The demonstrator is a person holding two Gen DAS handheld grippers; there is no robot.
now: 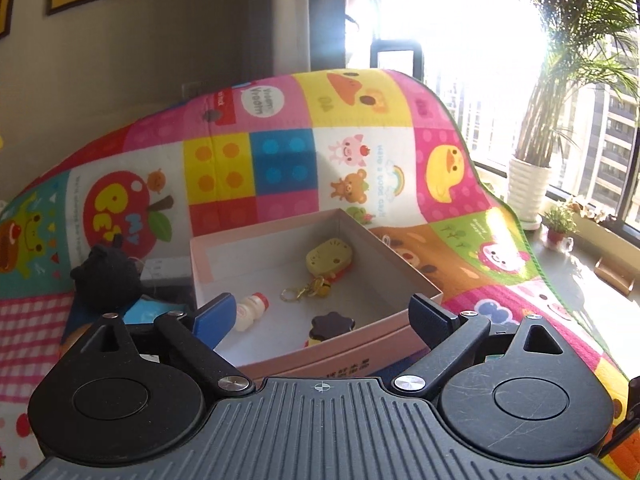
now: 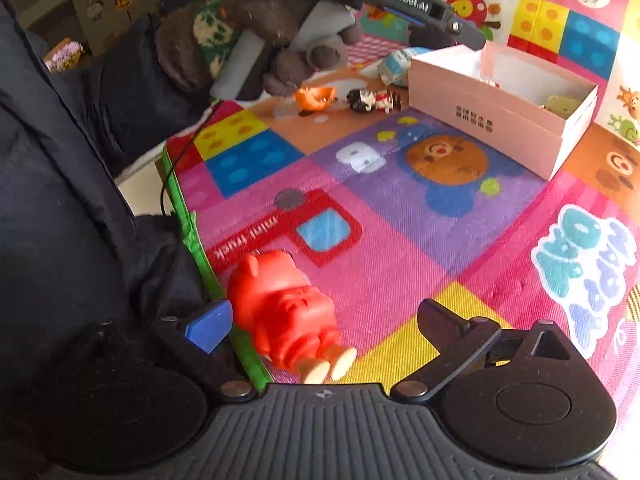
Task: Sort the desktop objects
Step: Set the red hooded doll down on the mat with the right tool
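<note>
Showing the right gripper [image 2: 324,326] spread wide and empty above the red figurine [image 2: 282,312]; lying on its side on the play mat [image 2: 400,256], close to the green edge binding, head pointing away, pale feet nearest the camera. Judged light, rigid moulded plastic, smooth and probably a little slippery; no sign of fragility; best taken across the blocky torso, where the flanks look flat, rather than at the rounded head or the small feet. Sitting off-centre between the fingers, nearly against the blue-padded one [image 2: 212,326] and well apart from the black one; needing a sideways shift before closing. Showing also the left gripper [image 1: 322,320], likewise wide and holding nothing, poised over the near wall of the pink box [image 1: 320,354]; already containing a small white bottle [image 1: 251,312], a yellow keychain toy [image 1: 328,260] and a dark-topped piece [image 1: 330,326].
</note>
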